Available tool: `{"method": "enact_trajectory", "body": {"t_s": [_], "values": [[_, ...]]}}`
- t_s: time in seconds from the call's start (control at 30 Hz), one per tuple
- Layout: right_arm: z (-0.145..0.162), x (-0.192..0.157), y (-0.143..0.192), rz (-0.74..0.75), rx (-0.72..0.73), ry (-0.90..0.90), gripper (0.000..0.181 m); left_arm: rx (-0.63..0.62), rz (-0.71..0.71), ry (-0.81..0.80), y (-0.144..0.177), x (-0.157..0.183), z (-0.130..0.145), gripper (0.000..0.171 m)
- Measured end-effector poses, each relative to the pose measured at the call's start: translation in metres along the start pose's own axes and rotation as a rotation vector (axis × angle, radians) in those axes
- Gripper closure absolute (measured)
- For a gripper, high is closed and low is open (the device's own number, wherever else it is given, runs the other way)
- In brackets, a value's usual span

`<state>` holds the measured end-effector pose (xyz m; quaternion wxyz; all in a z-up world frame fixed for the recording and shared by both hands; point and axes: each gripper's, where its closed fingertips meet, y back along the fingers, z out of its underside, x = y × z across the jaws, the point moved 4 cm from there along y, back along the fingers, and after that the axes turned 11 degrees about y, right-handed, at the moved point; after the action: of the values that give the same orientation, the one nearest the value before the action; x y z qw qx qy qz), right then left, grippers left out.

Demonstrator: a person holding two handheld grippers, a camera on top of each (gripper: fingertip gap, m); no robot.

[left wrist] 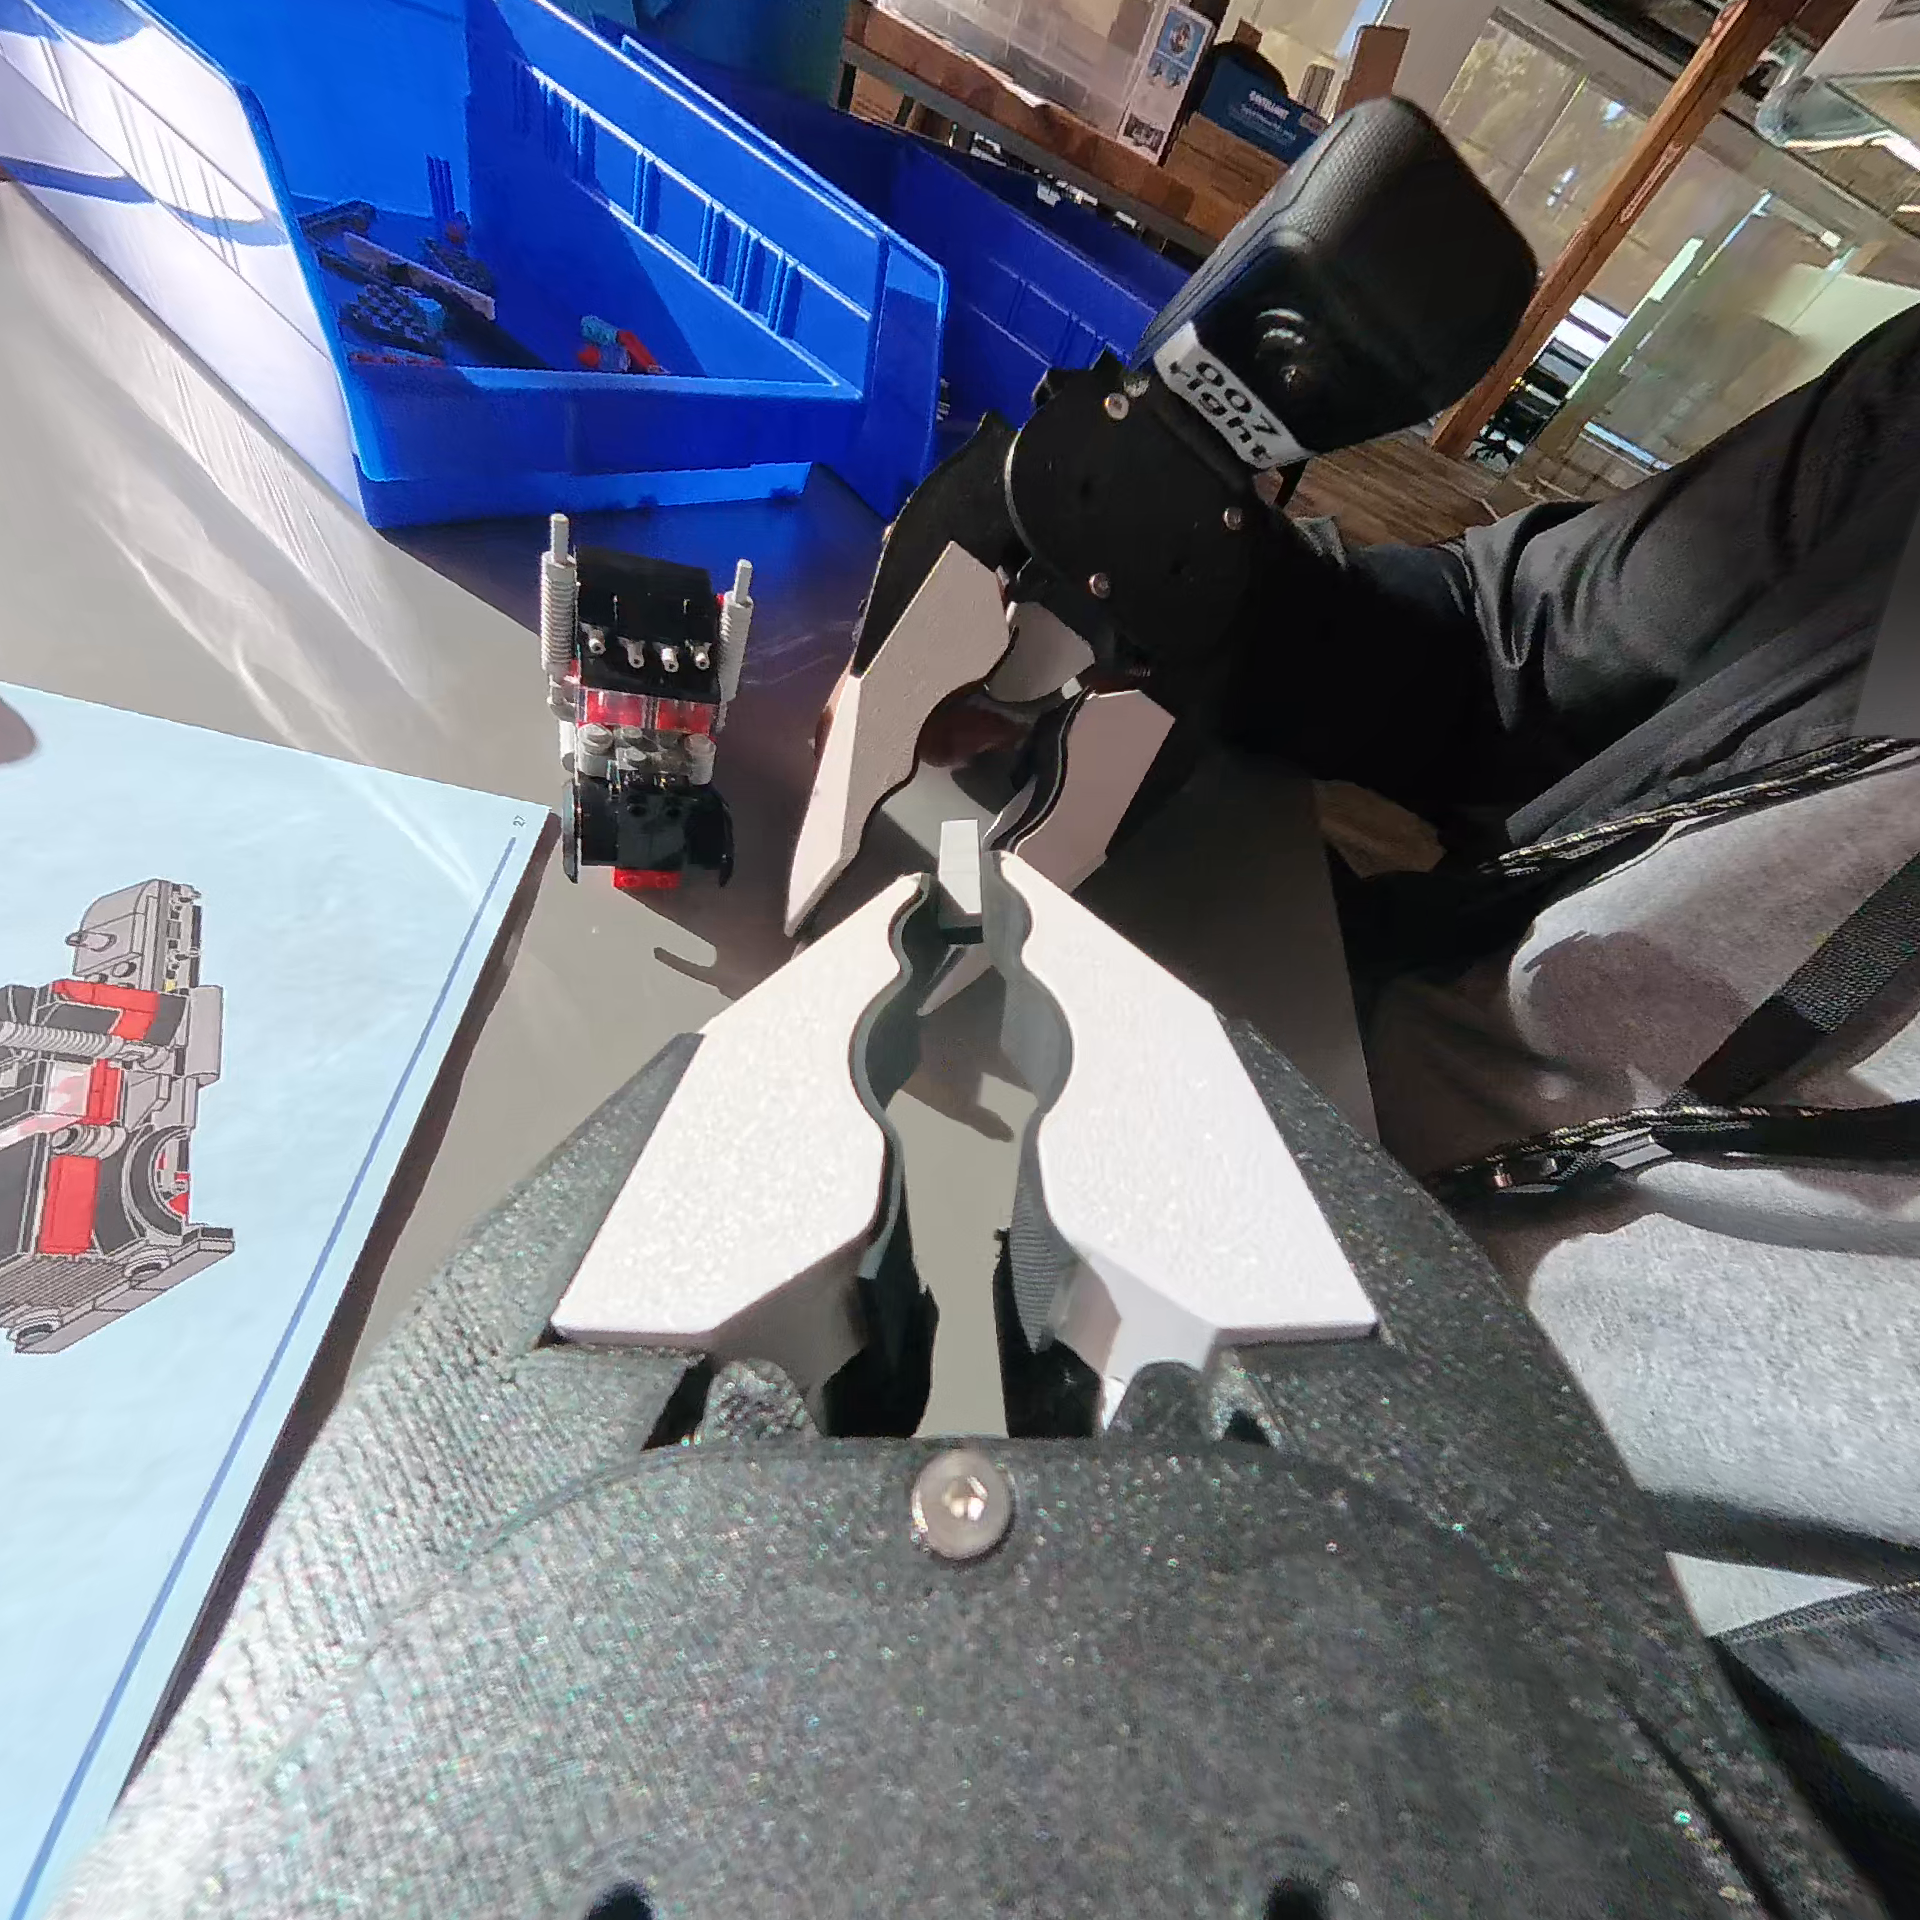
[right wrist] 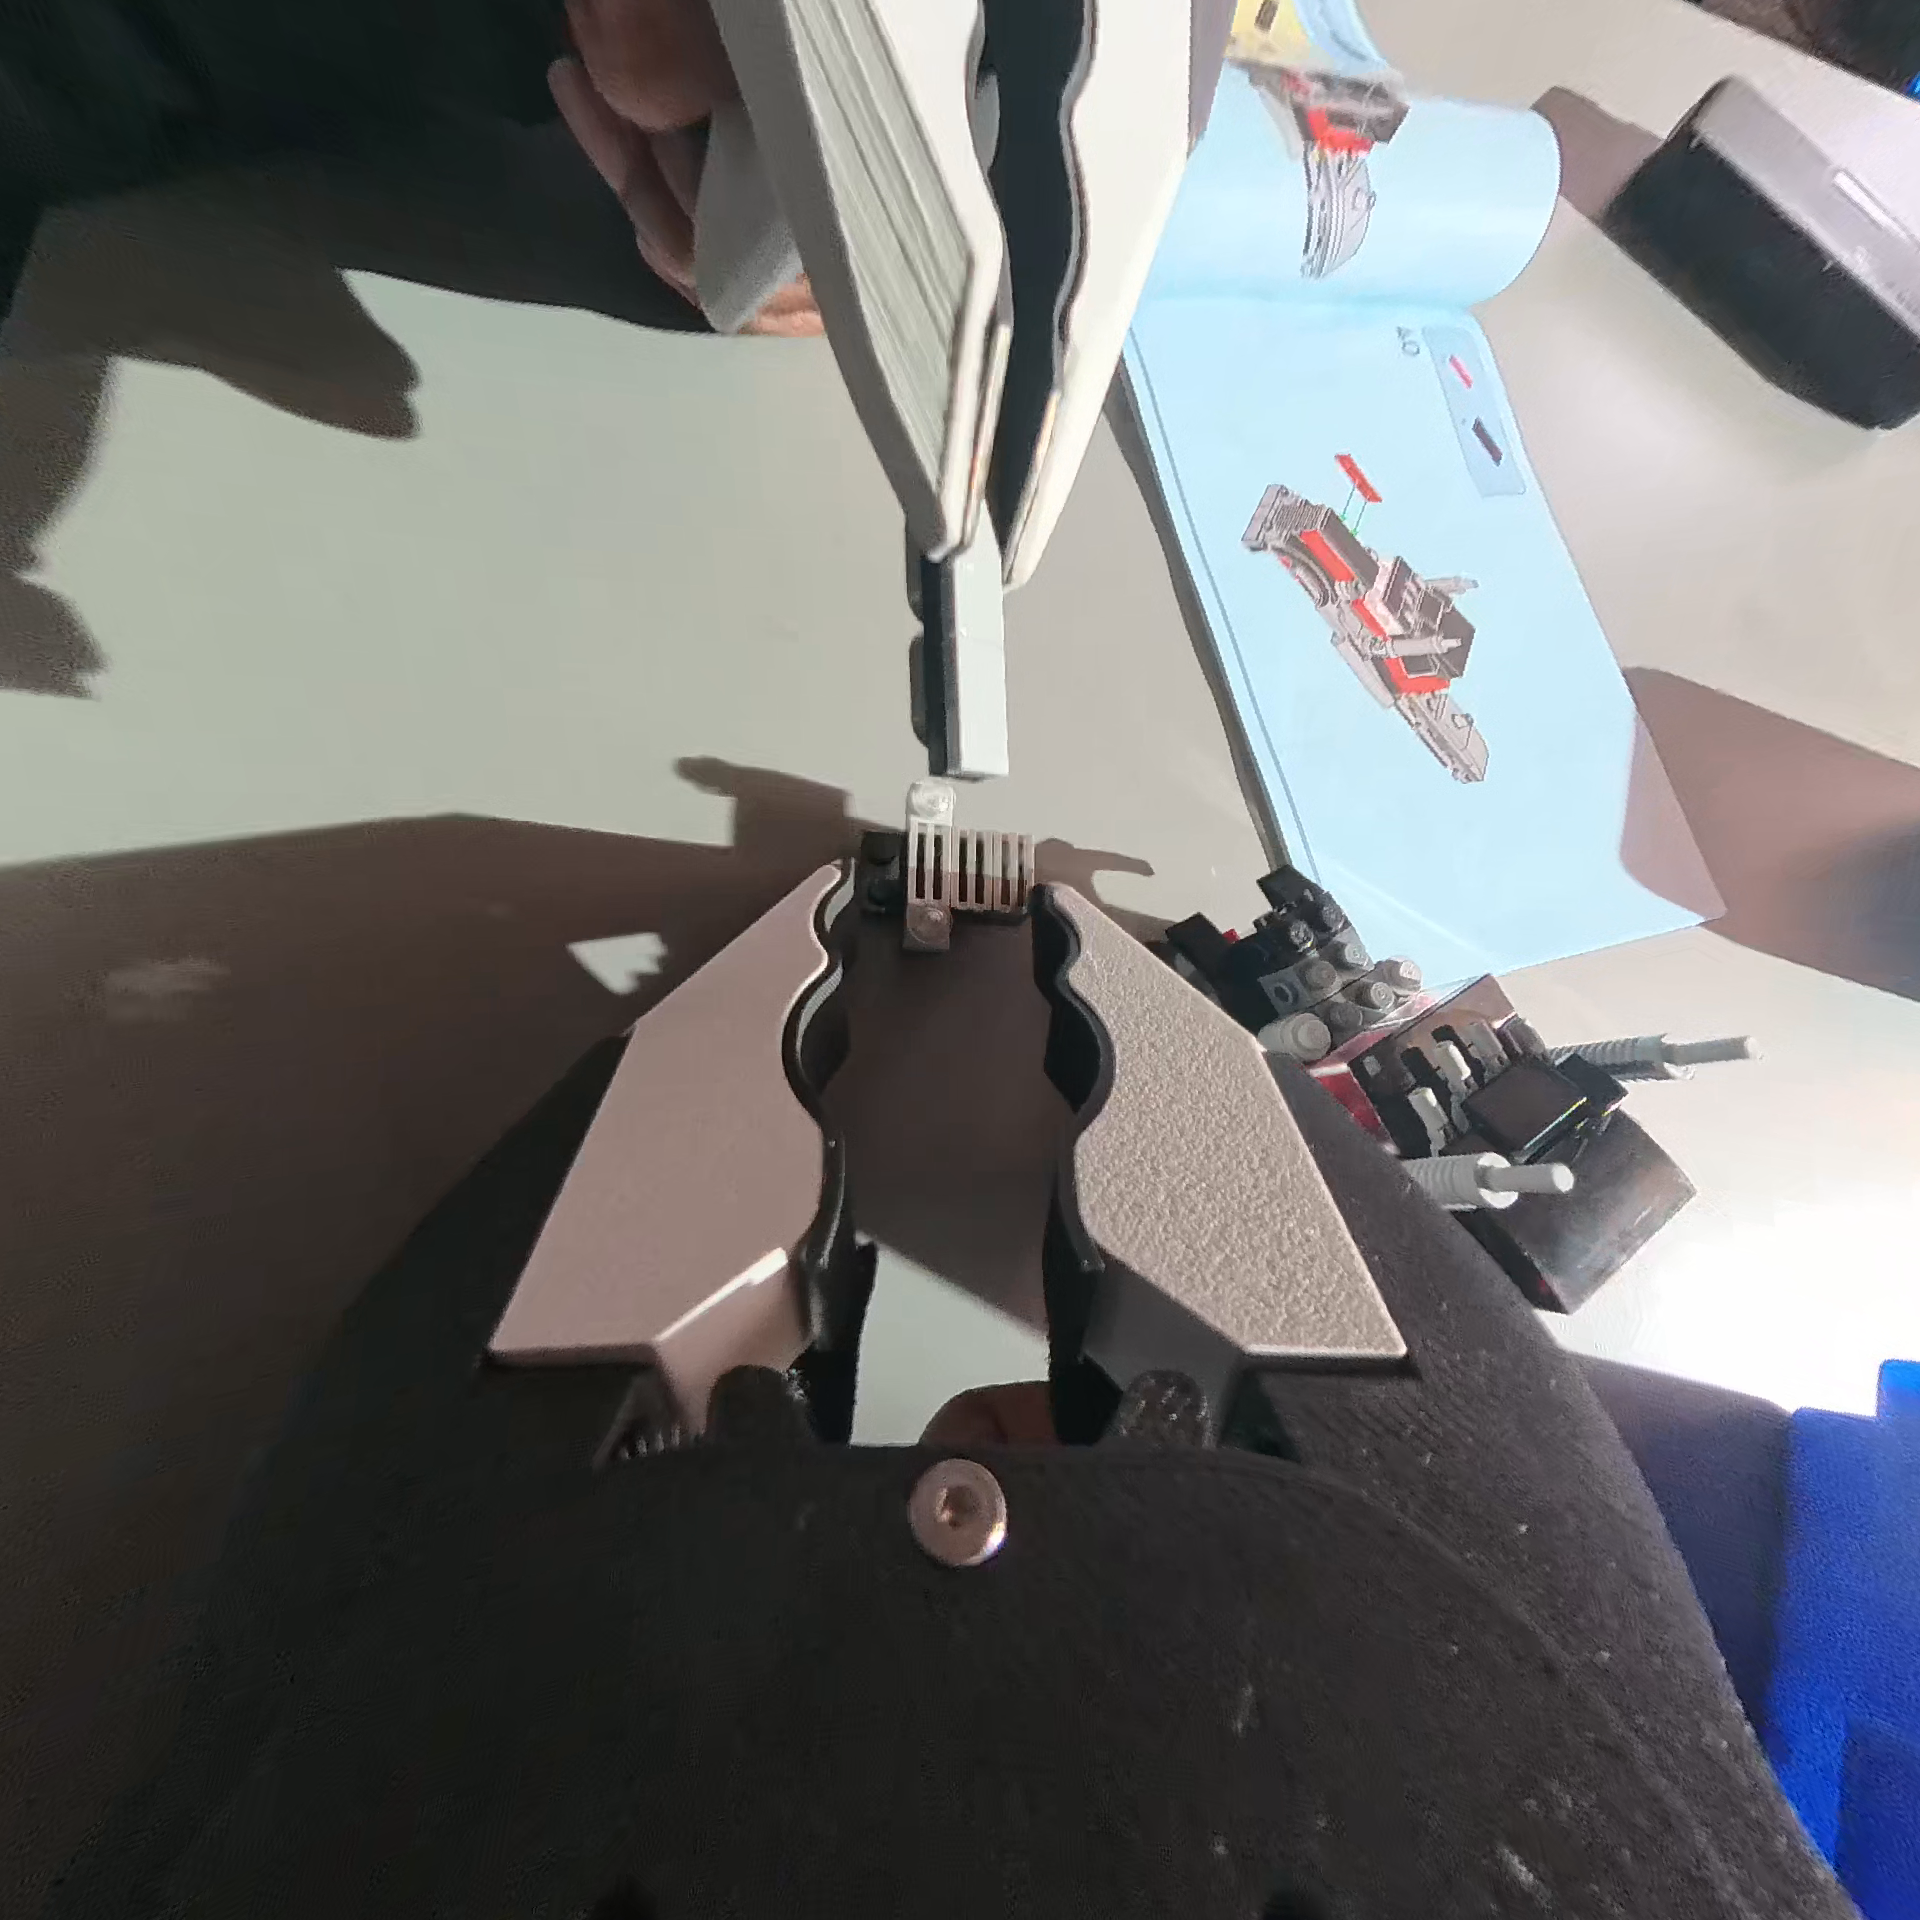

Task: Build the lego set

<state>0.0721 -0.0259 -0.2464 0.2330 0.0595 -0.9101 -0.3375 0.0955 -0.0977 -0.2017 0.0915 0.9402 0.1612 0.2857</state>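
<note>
Right gripper (right wrist: 940, 883) pinching grille piece (right wrist: 971, 871), grey plate (right wrist: 977, 675) just above

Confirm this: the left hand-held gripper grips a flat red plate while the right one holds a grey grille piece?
Not quite. The plate in the left hand-held gripper is light grey, not red, as the right wrist view shows. The right hand-held gripper does hold the grey grille piece.

Close wrist views facing, seemingly, across shared truck model (left wrist: 641, 717).

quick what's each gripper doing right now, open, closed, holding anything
Left gripper: closed on a grey flat piece.
Right gripper: closed on a small grey grille assembly.
</note>
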Motion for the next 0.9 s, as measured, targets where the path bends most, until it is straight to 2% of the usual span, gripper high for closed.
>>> {"method": "enact_trajectory", "body": {"t_s": [0.33, 0.9], "values": [[-0.024, 0.005, 0.012, 0.008, 0.215, -0.09, 0.146, -0.004, 0.027, -0.028, -0.003, 0.006, 0.0, 0.162], [-0.028, 0.01, 0.021, -0.016, 0.281, -0.168, 0.146, -0.012, 0.015, -0.078, -0.004, 0.009, 0.002, 0.162]]}}
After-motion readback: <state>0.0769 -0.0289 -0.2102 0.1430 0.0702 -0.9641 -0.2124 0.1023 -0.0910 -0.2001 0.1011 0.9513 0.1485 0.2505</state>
